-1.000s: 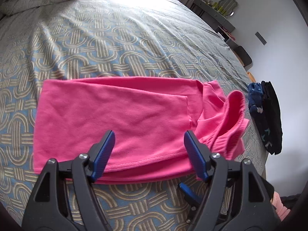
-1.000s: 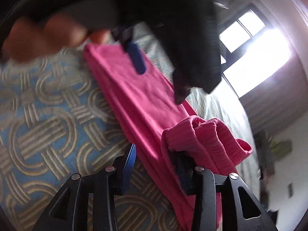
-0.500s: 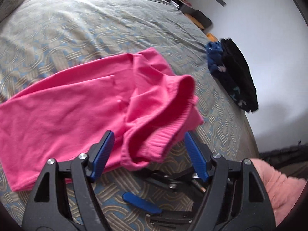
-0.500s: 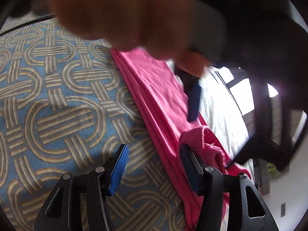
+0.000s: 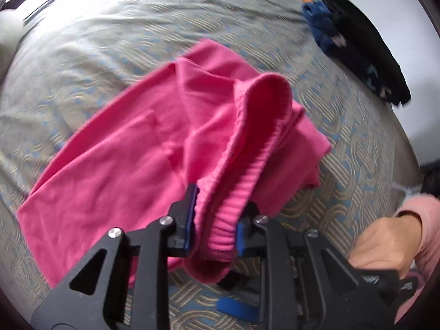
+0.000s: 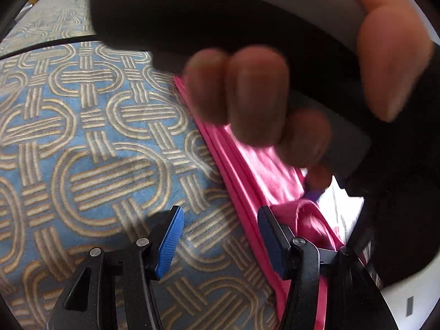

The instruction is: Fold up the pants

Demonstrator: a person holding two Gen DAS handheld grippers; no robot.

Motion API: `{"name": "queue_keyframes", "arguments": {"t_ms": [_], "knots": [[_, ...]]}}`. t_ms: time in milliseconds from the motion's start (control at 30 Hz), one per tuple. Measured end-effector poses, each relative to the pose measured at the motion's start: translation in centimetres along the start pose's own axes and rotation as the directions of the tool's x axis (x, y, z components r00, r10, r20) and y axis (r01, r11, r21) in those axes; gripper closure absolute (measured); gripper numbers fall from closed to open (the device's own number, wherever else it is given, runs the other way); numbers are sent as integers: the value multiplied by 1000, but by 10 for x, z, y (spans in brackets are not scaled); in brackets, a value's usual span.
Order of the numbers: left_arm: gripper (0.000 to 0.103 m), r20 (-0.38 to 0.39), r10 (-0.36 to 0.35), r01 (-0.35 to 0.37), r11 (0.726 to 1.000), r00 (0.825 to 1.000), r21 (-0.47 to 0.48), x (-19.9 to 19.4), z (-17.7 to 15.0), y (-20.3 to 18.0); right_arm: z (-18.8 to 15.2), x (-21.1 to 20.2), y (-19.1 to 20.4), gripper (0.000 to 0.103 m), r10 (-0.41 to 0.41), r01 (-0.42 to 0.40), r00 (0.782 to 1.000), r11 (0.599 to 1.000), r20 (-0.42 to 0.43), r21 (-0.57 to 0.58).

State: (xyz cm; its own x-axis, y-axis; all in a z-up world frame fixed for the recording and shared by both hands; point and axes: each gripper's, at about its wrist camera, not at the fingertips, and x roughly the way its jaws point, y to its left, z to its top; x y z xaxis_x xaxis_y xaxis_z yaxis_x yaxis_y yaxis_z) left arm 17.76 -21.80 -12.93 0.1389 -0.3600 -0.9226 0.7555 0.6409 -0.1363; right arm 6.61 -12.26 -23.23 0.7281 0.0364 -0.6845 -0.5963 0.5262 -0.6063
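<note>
Pink pants [image 5: 132,170] lie folded lengthwise on the patterned bedspread [image 6: 82,137]. Their ribbed waistband [image 5: 255,148] stands bunched up at the near right end. My left gripper [image 5: 216,227] is closing its jaws on that waistband, and both blue pads touch the fabric. My right gripper [image 6: 220,243] is open over the bedspread, with the pants' folded edge [image 6: 242,200] running just inside its right finger. One of its blue pads [image 5: 236,310] shows below the left gripper. A hand [image 6: 255,96] holding the left gripper blocks the upper right wrist view.
A stack of dark blue and black clothes [image 5: 357,44] lies near the bed's far right edge. A hand in a pink sleeve [image 5: 385,244] grips the right tool at the lower right. Bare bedspread stretches to the left and behind the pants.
My left gripper swung from the pants' long edge to the waistband end, rolled, and closed on the waistband. My right gripper's jaws widened off the waistband. The left hand now fills the right view.
</note>
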Motion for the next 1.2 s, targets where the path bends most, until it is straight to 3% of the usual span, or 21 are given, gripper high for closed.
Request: {"name": "queue_keyframes", "arguments": {"t_ms": [67, 167, 333, 400, 467, 500, 533, 567, 667, 700, 733, 767, 833, 900, 1000, 1100, 1167, 1200], "knots": [[82, 18, -3, 4, 998, 1000, -59, -5, -3, 17, -9, -5, -7, 46, 11, -11, 1000, 999, -10, 32], [83, 38, -66, 72, 977, 997, -198, -12, -16, 53, -26, -12, -24, 46, 33, -30, 999, 993, -30, 111], [77, 83, -126, 150, 893, 989, -424, -8, -42, 98, -57, -21, -77, 46, 45, -21, 997, 939, -62, 343], [74, 99, -138, 168, 883, 985, -438, -7, -47, 95, -69, -19, -108, 46, 58, -19, 996, 873, -64, 488], [56, 121, -149, 187, 885, 981, -426, -10, -47, 88, -89, -9, -138, 45, 68, -14, 996, 793, -65, 609], [39, 141, -166, 210, 884, 976, -418, -12, -46, 84, -87, -13, -149, 44, 71, -9, 995, 760, -69, 650], [31, 154, -171, 220, 883, 973, -415, -12, -43, 81, -93, -10, -157, 44, 76, -3, 994, 728, -76, 686], [30, 160, -167, 219, 885, 973, -411, -12, -40, 78, -102, -11, -161, 43, 83, 5, 993, 693, -87, 721], [30, 131, -122, 166, 900, 984, -404, -3, -31, 71, -115, -9, -171, 43, 129, -7, 988, 589, -86, 808], [38, 124, -109, 151, 900, 986, -410, 1, -26, 71, -117, -7, -173, 43, 142, -12, 986, 563, -83, 827], [65, 109, -88, 126, 898, 990, -422, 4, -24, 77, -122, -7, -174, 43, 153, -17, 985, 536, -77, 844], [76, 92, -81, 113, 896, 992, -430, 7, -22, 80, -128, -8, -180, 43, 164, -22, 984, 504, -70, 864], [86, 115, -112, 153, 874, 987, -462, 5, -25, 87, -138, -8, -188, 43, 176, -21, 982, 456, -67, 890], [87, 152, -114, 173, 869, 982, -463, -7, -28, 88, -139, -11, -187, 43, 174, -10, 982, 430, -72, 903], [87, 194, -84, 162, 887, 977, -432, -28, -28, 85, -148, -10, -196, 42, 174, -4, 982, 386, -69, 922], [85, 171, -78, 145, 893, 982, -426, -26, -26, 84, -157, -2, -203, 41, 192, 2, 979, 338, -71, 941], [78, 126, -68, 117, 891, 990, -439, -12, -27, 85, -158, -1, -203, 41, 203, -1, 977, 322, -68, 947], [68, 107, -58, 101, 887, 993, -452, -6, -26, 85, -159, -1, -202, 41, 207, -6, 976, 319, -63, 948]]}}
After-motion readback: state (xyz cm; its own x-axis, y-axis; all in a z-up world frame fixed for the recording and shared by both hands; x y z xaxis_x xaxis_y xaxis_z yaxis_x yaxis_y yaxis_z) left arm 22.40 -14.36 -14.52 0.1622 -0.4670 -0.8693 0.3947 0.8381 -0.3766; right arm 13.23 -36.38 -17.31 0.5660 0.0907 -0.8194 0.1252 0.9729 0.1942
